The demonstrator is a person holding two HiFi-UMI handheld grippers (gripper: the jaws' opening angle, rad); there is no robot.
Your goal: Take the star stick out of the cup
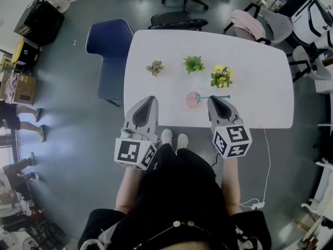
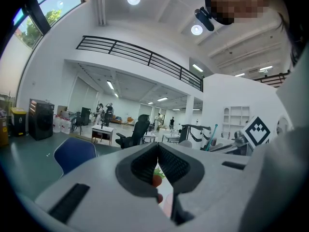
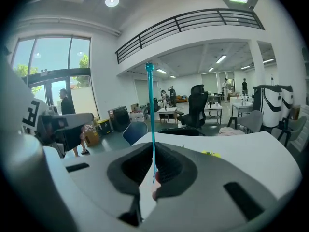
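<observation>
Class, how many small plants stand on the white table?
3. All stand on the white table in a row beyond the pink cup: a brownish plant leftmost, a green plant in the middle, a yellow-flowered plant rightmost. None seems hidden.

star stick point(image 1: 213, 97): thin, teal, one end at cup point(image 1: 192, 100) | cup: pink, near table's point(image 1: 260, 82) front edge

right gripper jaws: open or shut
Shut on the star stick: the right gripper has its jaws closed around the thin teal shaft.
</observation>
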